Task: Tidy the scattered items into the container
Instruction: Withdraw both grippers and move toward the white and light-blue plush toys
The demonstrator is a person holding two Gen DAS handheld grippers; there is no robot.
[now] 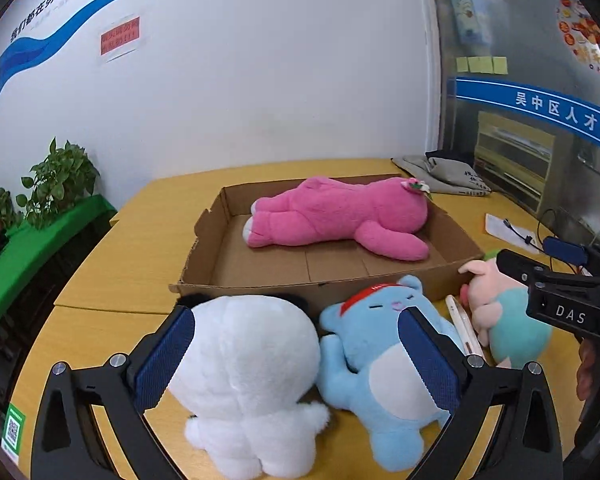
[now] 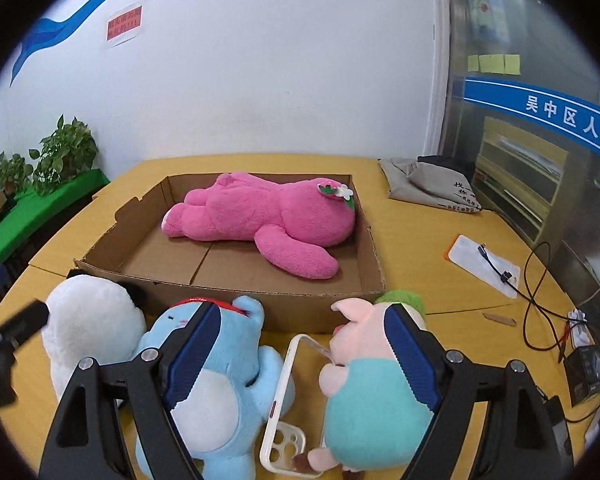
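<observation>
The left gripper (image 1: 296, 356) stands wide open above the white plush toy (image 1: 248, 380) and the light-blue plush bear (image 1: 380, 372), gripping neither. The right gripper (image 2: 304, 360) is likewise open, empty, over the clear phone case (image 2: 284, 396) and the pink pig plush in a teal shirt (image 2: 364, 396). The large pink plush bear (image 2: 268, 220) lies inside the shallow brown cardboard box (image 2: 300, 304) on the yellow wooden table (image 2: 440, 240).

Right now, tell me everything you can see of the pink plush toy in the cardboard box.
The pink plush toy is a fuzzy bear-like figure lying stretched out, apparently face down, on the floor of the open cardboard box. A strawberry and white flower decoration sits on its head, which lies near the box's right wall. One arm reaches toward the near side; its pale-soled feet point left. No gripper touches it.
</observation>
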